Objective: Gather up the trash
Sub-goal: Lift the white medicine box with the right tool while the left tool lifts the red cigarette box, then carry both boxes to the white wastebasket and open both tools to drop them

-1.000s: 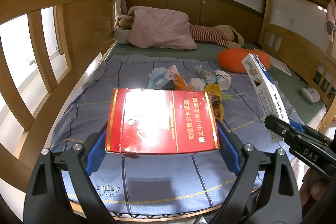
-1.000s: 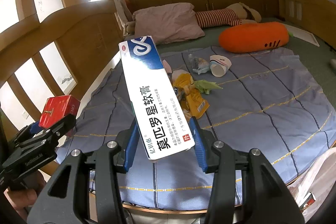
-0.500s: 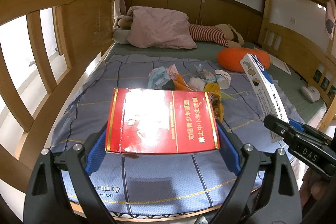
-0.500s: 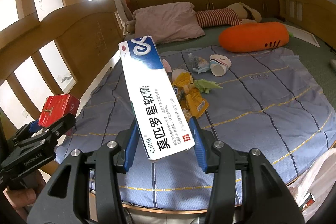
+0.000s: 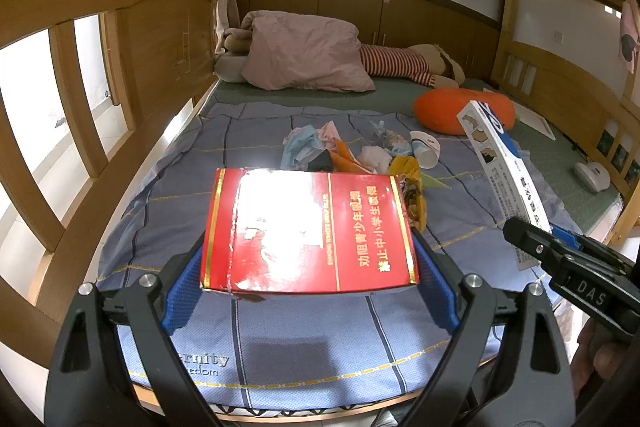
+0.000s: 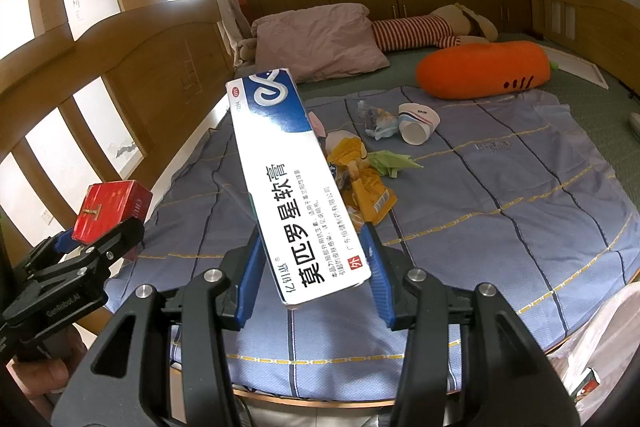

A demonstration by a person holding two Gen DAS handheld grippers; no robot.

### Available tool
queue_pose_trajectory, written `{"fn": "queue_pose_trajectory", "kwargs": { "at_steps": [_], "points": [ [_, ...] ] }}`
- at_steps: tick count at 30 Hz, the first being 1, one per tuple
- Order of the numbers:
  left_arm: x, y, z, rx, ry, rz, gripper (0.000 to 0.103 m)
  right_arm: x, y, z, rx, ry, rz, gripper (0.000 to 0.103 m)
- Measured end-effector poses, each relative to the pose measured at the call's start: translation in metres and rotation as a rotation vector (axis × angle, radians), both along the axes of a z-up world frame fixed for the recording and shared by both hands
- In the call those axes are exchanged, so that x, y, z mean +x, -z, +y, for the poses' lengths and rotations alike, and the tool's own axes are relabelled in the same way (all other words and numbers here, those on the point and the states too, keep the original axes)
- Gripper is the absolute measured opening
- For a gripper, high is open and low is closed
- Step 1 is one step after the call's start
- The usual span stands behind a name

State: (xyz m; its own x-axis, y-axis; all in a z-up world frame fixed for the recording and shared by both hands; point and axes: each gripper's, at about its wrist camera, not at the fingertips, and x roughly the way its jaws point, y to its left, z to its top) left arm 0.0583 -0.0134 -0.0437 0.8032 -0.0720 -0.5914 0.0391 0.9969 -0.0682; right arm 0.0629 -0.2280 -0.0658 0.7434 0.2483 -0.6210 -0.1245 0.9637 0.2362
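Note:
My left gripper (image 5: 308, 267) is shut on a flat red box (image 5: 308, 233) with gold edges, held level above the near end of the bed. The same red box (image 6: 110, 211) shows at the left of the right wrist view. My right gripper (image 6: 314, 267) is shut on a long white and blue ointment carton (image 6: 292, 179) that tilts up and away; this carton (image 5: 502, 173) also appears at the right of the left wrist view. A heap of trash (image 6: 360, 167) with yellow wrappers, a green scrap and a paper cup (image 6: 418, 127) lies on the blue sheet (image 6: 520, 195).
A pink pillow (image 5: 304, 57), a striped soft toy (image 5: 400, 63) and an orange carrot cushion (image 6: 480, 75) lie at the far end. Wooden rails (image 5: 60, 99) run along the left side. A white plastic bag (image 6: 596, 351) sits at the lower right beside the bed.

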Motion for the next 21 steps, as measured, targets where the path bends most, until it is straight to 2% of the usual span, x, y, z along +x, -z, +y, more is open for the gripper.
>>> {"fn": "queue_pose_trajectory", "kwargs": {
  "at_steps": [9,12,14,18,21],
  "points": [
    [0.000,0.000,0.001,0.001,0.003,-0.002,0.091,0.001,0.000,0.000,0.008,-0.009,0.004,0.047],
    [-0.002,0.001,0.001,-0.002,0.014,-0.008,0.091,-0.004,-0.007,-0.008,0.068,-0.034,-0.023,0.047],
    [-0.005,0.000,-0.001,-0.003,0.029,-0.015,0.091,-0.018,-0.019,-0.021,0.103,-0.053,-0.036,0.047],
    [-0.008,-0.002,-0.004,-0.017,0.086,-0.034,0.091,-0.075,-0.056,-0.069,0.059,-0.033,-0.109,0.048],
    [-0.011,-0.011,-0.030,-0.056,0.211,-0.034,0.091,-0.126,-0.064,-0.127,0.010,0.057,-0.107,0.048]
  ]
}}
